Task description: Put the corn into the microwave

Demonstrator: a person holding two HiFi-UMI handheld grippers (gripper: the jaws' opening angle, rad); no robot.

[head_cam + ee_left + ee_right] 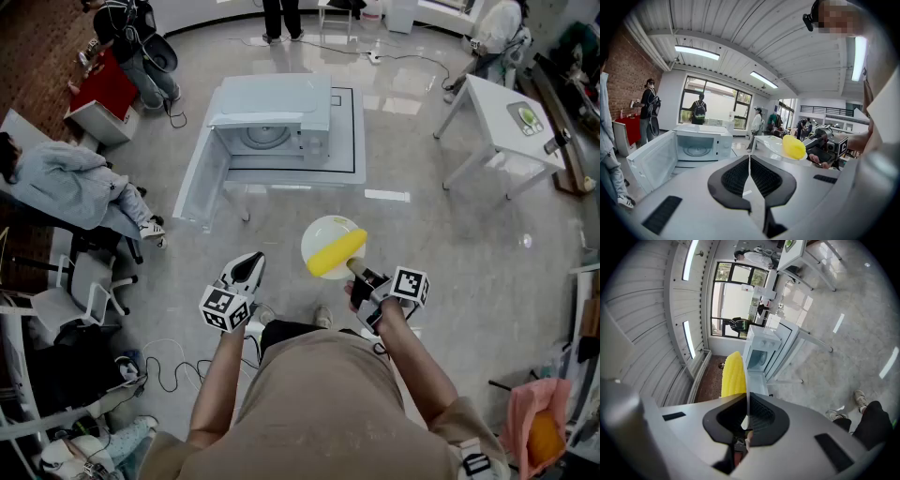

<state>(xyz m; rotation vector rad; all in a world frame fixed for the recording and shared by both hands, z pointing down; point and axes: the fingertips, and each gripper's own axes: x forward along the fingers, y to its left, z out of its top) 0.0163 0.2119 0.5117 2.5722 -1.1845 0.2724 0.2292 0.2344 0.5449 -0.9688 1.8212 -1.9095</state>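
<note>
A yellow corn cob (337, 253) lies on a round white plate (323, 236) held over the floor. My right gripper (357, 269) is shut on the plate's near rim. In the right gripper view the plate (746, 376) shows edge-on between the pads, with the corn (732, 376) to its left. The white microwave (274, 127) stands on a low white table (356, 150) ahead, its door (202, 178) swung open to the left and its cavity showing a bare glass turntable. My left gripper (251, 265) hangs shut and empty to the left of the plate.
A person sits in a chair (66, 183) at the left, near a red stand (103, 84). A white table (502, 117) stands at the right back. Cables (169, 370) trail over the floor beside my feet. Other people stand at the far end (281, 19).
</note>
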